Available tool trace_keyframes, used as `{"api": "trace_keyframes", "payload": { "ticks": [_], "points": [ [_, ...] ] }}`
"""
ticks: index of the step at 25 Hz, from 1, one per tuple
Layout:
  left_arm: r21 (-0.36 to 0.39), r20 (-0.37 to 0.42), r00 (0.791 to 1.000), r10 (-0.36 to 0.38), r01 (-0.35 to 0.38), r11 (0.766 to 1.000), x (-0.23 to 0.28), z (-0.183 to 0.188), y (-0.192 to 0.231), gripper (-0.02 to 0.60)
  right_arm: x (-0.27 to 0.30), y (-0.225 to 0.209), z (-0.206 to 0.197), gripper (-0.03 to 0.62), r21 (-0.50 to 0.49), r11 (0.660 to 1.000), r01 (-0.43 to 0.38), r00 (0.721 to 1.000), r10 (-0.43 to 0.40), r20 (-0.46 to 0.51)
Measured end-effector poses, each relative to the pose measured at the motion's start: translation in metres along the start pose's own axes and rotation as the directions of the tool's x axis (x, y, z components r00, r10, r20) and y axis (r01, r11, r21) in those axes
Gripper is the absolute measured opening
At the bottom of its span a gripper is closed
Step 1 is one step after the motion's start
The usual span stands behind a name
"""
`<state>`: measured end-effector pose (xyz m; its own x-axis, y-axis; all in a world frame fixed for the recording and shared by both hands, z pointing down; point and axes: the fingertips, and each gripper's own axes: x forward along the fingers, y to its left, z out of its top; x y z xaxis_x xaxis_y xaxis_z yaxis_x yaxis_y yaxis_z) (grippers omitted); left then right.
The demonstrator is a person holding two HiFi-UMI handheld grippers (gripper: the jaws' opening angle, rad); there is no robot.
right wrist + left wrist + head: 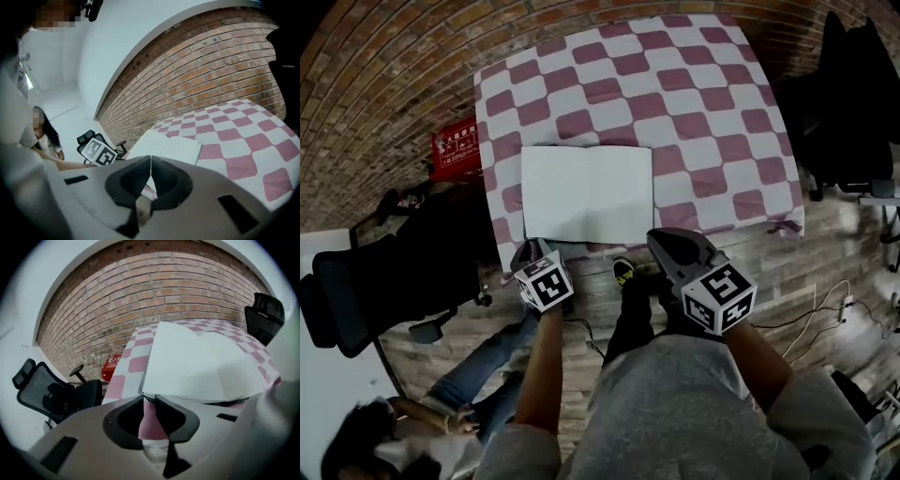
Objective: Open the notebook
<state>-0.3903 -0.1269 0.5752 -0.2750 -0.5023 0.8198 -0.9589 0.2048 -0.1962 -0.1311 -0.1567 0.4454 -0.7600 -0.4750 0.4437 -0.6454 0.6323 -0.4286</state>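
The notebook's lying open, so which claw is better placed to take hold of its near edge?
Left, probably. The left claw has its jaws slightly apart right at the near left corner of the notebook. The right claw is shut, beside the near right corner.

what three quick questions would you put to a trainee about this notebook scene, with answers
1. What shows between the jaws of the left tool?
2. Which tool has its jaws together? A) left tool B) right tool C) both
3. True or false: the notebook lies closed on the checked tablecloth.

Key
1. Only the tablecloth; the jaws stand slightly apart with nothing gripped.
2. B
3. False; it lies open, with blank white pages facing up.
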Motion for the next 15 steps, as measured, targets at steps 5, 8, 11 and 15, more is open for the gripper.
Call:
{"api": "trace_keyframes", "payload": {
  "ticks": [5, 8, 11, 15],
  "points": [
    [0.214, 0.074, 0.995, 0.07, -0.084, 0.973, -0.014, 0.008, -0.002, 0.075, 0.01, 0.001, -0.005, 0.028, 0.002, 1.0, 0.001, 1.0, -0.001, -0.021],
    [0.275, 0.033, 0.996, 0.077, -0.084, 0.958, -0.002, 0.002, -0.005, 0.08, 0.019, 0.001, -0.01, 0.028, 0.001, 1.0, 0.003, 0.999, -0.003, -0.037],
    [0.225, 0.0, 0.999, 0.051, -0.05, 0.973, 0.005, -0.003, -0.005, 0.08, 0.028, 0.001, -0.016, 0.028, -0.01, 1.0, 0.013, 0.998, -0.013, -0.059],
    [0.214, -0.008, 1.0, 0.008, -0.007, 0.977, 0.004, -0.004, -0.004, 0.083, 0.038, 0.002, -0.024, 0.028, -0.014, 1.0, 0.021, 0.996, -0.023, -0.085]
  ]
}}
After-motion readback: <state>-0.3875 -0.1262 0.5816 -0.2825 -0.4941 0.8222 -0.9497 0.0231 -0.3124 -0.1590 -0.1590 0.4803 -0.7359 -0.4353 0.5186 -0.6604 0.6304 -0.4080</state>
